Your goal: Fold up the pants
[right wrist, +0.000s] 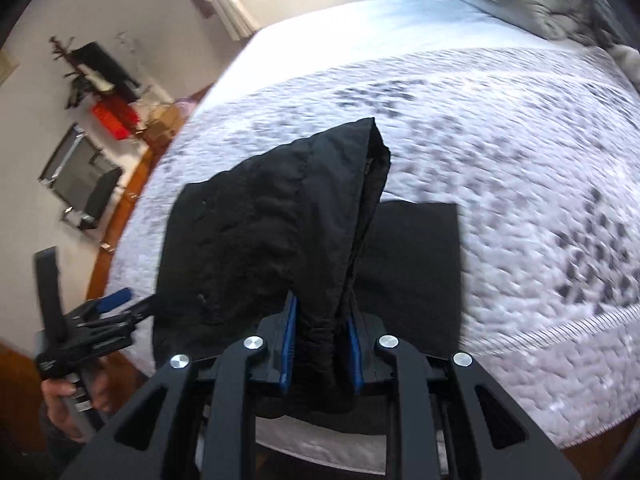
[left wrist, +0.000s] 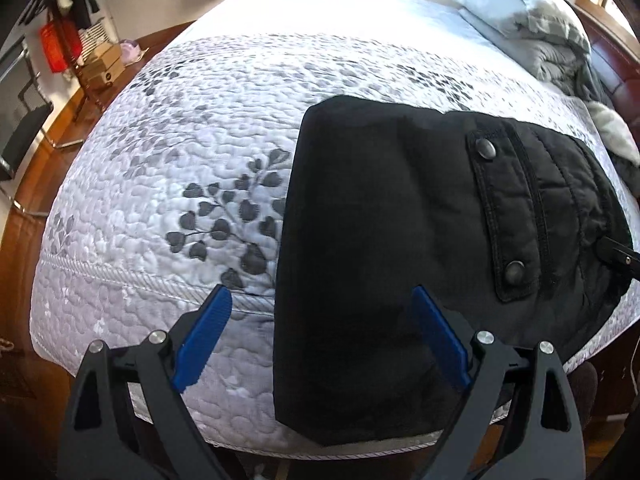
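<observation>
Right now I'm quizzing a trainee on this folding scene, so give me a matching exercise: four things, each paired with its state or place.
Things:
1. left gripper
2. right gripper
3. pants
4. pillow

States:
A. lying at the bed's far end
B. shut on black fabric
C. partly flat on the quilt
D. open, holding nothing

Pairs: 1-D, 2-B, 3-C, 4-A

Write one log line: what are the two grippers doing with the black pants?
left gripper: open, empty | right gripper: shut on pants, lifting fold | pants on bed
</observation>
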{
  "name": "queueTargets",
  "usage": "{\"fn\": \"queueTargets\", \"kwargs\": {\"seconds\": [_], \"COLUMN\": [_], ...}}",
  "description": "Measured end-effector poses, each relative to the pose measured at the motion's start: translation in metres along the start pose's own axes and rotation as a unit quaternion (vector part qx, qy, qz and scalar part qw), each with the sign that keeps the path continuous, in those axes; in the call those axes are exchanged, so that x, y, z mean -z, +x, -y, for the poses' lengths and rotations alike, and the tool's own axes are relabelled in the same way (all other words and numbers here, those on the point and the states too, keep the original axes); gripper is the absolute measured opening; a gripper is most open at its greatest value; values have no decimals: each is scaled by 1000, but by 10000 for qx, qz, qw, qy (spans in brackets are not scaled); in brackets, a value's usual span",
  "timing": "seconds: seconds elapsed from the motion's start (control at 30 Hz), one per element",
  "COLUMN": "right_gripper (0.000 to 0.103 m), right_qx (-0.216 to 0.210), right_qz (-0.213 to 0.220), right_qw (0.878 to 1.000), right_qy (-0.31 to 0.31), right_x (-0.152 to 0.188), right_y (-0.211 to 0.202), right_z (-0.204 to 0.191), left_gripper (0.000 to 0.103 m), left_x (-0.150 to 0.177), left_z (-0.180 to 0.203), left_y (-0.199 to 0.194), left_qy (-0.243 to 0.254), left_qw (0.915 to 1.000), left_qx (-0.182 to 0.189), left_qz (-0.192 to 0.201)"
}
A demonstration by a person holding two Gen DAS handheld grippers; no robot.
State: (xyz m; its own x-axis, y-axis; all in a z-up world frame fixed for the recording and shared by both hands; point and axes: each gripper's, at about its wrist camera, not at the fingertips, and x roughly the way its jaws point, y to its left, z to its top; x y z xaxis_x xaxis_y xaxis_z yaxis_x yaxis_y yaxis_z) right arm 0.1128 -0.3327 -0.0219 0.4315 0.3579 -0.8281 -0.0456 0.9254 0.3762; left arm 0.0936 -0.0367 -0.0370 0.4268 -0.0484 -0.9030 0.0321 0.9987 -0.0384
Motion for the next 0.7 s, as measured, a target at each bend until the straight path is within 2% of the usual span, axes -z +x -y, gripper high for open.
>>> {"fn": "queueTargets", "kwargs": {"seconds": [0.27, 0.43, 0.57, 0.6, 0.7], "right_gripper": [22, 22, 23, 26, 52], "right_qx": [242, 111, 257, 317, 733], "right_qz": [-341, -176, -193, -244, -317], "right_qw": [9987, 9984, 9982, 9981, 9960], "right_qy": [299, 523, 510, 473, 387], "right_x": [18, 27, 30, 31, 32], "right_y": [26, 21, 21, 25, 31], "right_z": [42, 52, 51, 52, 51], "left_gripper": [91, 91, 91, 91, 91], "left_x": [5, 9, 8, 9, 12], "left_z": [22, 24, 26, 28, 34], "left_y": [9, 6, 9, 10, 15], "left_qy": [210, 285, 221, 224, 345], "left_qw": [9997, 9995, 9996, 9996, 9990], "left_qx": [-24, -124, -92, -81, -240], "left_qz": [-123, -81, -123, -129, -120]}}
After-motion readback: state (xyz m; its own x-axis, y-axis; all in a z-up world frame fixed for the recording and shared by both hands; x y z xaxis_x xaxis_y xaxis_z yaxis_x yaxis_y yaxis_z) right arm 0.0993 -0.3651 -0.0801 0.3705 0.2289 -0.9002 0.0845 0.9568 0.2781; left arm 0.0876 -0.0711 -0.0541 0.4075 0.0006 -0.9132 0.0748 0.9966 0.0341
